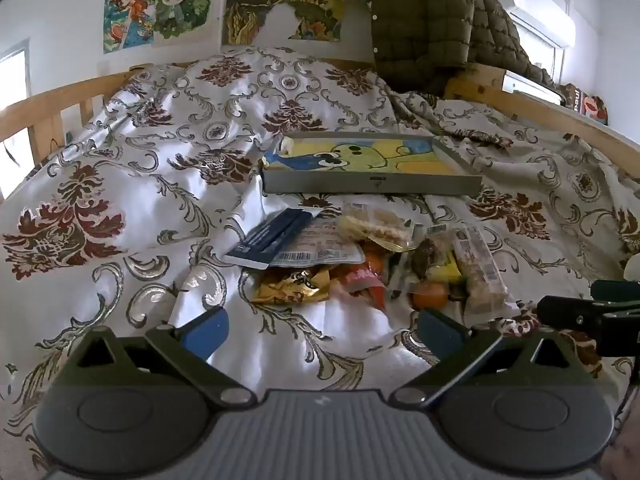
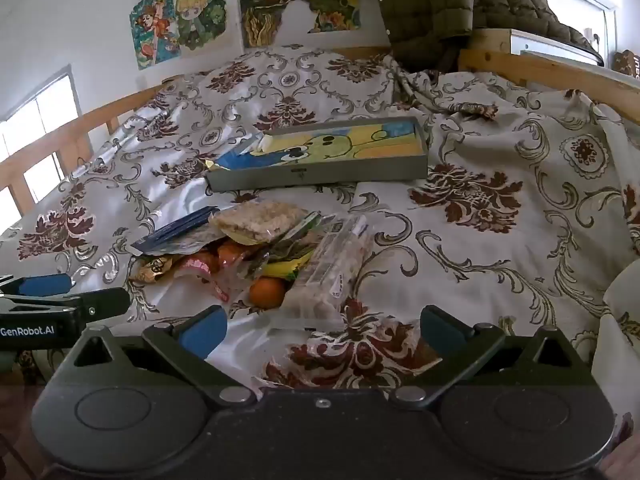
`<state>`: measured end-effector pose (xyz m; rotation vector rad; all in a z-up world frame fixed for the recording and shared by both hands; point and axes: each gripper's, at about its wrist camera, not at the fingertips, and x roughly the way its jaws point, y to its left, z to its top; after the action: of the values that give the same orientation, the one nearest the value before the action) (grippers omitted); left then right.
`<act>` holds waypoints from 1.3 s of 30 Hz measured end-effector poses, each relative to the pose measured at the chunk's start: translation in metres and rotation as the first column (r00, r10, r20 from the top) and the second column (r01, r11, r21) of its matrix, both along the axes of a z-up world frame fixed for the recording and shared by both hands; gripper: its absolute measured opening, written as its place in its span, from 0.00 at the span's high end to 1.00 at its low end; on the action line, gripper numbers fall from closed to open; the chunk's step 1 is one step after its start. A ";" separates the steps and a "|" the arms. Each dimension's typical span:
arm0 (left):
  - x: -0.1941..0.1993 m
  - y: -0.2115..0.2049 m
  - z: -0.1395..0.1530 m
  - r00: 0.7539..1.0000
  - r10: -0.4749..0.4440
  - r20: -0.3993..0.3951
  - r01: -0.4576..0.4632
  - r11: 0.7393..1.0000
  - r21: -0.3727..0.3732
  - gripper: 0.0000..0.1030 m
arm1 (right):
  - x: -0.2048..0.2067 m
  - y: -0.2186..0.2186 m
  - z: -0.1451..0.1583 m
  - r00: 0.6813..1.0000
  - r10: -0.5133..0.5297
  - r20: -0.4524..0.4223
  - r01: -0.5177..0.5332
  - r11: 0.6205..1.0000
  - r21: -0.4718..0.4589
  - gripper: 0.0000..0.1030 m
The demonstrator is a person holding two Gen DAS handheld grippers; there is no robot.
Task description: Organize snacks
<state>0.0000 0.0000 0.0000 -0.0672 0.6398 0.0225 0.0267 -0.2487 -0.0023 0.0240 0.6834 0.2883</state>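
Observation:
A heap of snack packets [image 1: 360, 260] lies on the patterned bedspread [image 1: 160, 160], seen also as the snack heap [image 2: 260, 252] in the right wrist view. It holds a dark blue packet [image 1: 272, 238], a gold packet [image 1: 292, 286], a clear bag of crackers [image 2: 260, 220], a long clear bar packet [image 2: 328, 280] and an orange fruit [image 2: 267, 292]. Behind the heap sits a shallow grey tray [image 1: 372, 185] with a cartoon picture inside, the grey tray [image 2: 320, 172]. My left gripper [image 1: 322, 330] is open just short of the heap, nothing between its fingers. My right gripper [image 2: 324, 330] is open over the bar packet's near end.
Wooden bed rails [image 1: 48, 108] run along the left and the rail [image 2: 560, 68] on the right. A green quilted jacket [image 1: 432, 20] hangs at the head end, posters [image 1: 160, 4] on the wall. The right gripper's finger [image 1: 580, 316] shows at the right edge of the left wrist view.

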 end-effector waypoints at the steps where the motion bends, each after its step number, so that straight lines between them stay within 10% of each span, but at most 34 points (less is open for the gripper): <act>1: 0.000 0.000 0.000 1.000 0.000 0.001 0.000 1.000 0.003 0.00 | 0.000 0.000 0.000 1.000 -0.001 0.000 0.001 1.000 0.000 0.01; 39: 0.000 0.000 0.000 1.000 -0.001 -0.002 0.001 1.000 -0.004 0.00 | 0.002 0.001 -0.002 1.000 0.000 -0.003 0.000 1.000 -0.006 0.01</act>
<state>0.0000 -0.0002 0.0001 -0.0710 0.6415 0.0200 0.0287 -0.2479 -0.0047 0.0184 0.6868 0.2862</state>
